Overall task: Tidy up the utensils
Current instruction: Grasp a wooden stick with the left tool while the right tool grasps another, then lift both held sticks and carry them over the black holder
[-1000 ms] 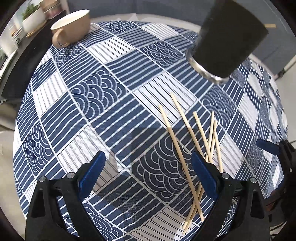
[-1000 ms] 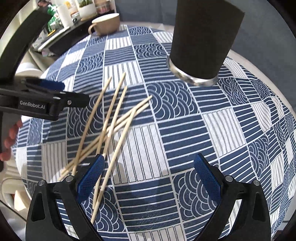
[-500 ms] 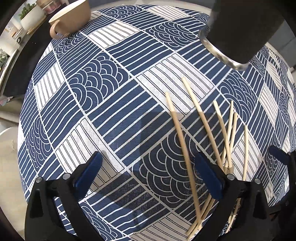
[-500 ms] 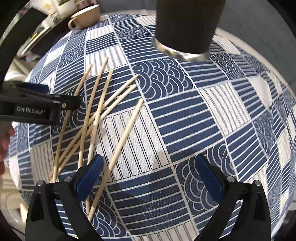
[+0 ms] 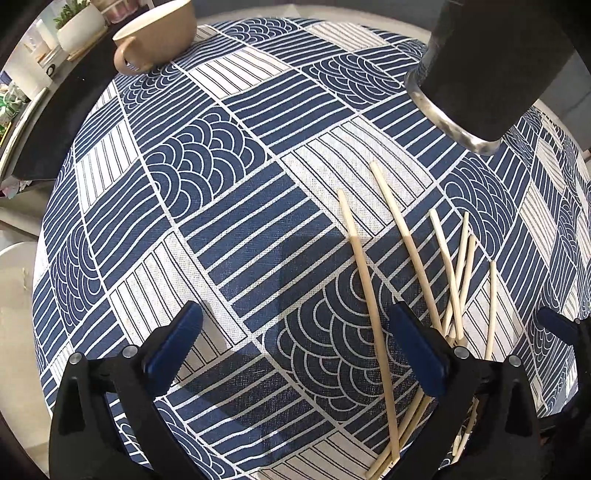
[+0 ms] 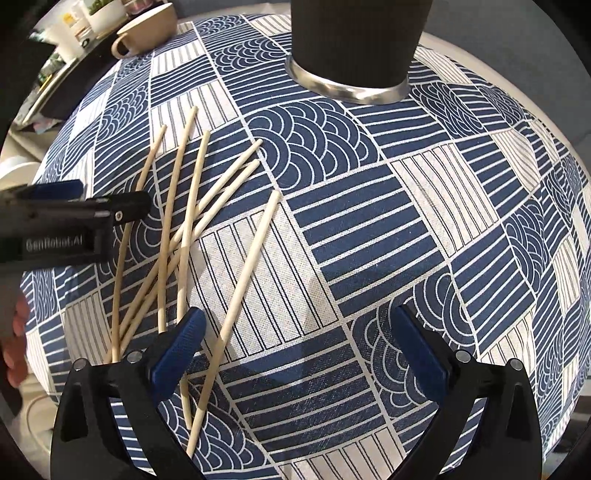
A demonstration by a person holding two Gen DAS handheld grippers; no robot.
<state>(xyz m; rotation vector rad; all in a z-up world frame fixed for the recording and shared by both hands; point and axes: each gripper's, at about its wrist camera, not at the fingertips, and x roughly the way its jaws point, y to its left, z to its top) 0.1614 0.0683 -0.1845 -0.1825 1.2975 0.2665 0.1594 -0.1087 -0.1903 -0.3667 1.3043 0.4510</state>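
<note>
Blue-and-white patterned tablecloth (image 5: 229, 206) fills both views, waves and stripes all over a round table. Up at the far side stands a tall black holder (image 6: 354, 40) with a shiny metal ring at its base, upright on the cloth; it shows at the top right of the left camera too (image 5: 495, 62). Over at the far left edge sits a tan cup (image 5: 159, 33), handle toward us, with a white planter (image 5: 79, 27) on a shelf beyond.

And the chopsticks (image 6: 192, 229) — six of them, loose on the cloth, fanned and crossing each other, well short of the holder. One (image 6: 240, 295) lies a bit apart on the right of the pile.

Left gripper (image 5: 295, 350) hangs over the cloth, fingers spread wide, nothing between them; its right finger sits over the near ends of the sticks (image 5: 373, 314). Right gripper (image 6: 299, 350) likewise wide apart and empty, its left finger over the lone stick's lower half. From the right camera, the left gripper pokes in side-on above the pile.
</note>
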